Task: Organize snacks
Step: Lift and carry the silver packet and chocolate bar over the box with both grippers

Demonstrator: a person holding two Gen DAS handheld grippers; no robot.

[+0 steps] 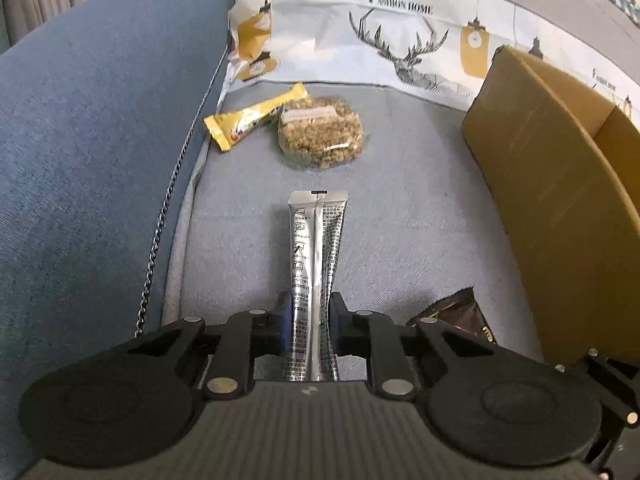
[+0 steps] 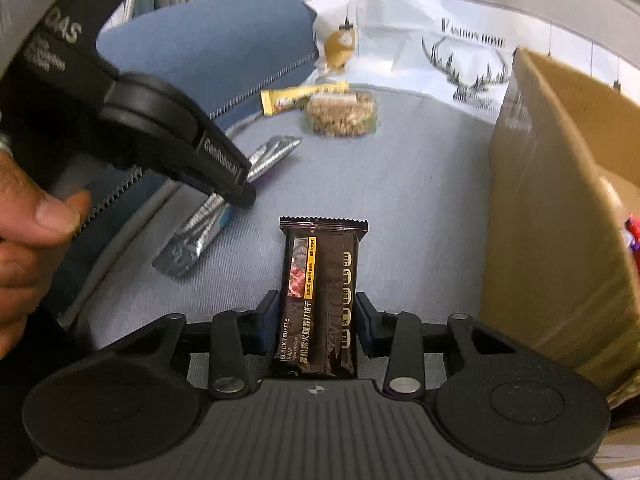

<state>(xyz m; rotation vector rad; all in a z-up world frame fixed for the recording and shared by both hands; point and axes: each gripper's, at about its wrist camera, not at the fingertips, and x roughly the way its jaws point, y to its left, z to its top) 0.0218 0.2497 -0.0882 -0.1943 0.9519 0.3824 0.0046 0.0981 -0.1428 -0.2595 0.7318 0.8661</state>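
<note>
Between left claw (image 1: 309,322) pads — silver sachet (image 1: 316,264)

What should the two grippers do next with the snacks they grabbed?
Probably lift both and carry them to the cardboard box. The left hand-held gripper already pinches the silver stick packet, and the right hand-held gripper pinches the black truffle ham cracker pack.

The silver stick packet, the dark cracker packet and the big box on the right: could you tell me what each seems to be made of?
Silver stick packet: looks like metallised foil film, shiny, with bright glints and a crimped end. Dark cracker packet: probably glossy printed plastic film, judging by its sheen and serrated end seal. Box: plain brown corrugated cardboard, matte, with a layered edge showing at the flap.
</note>
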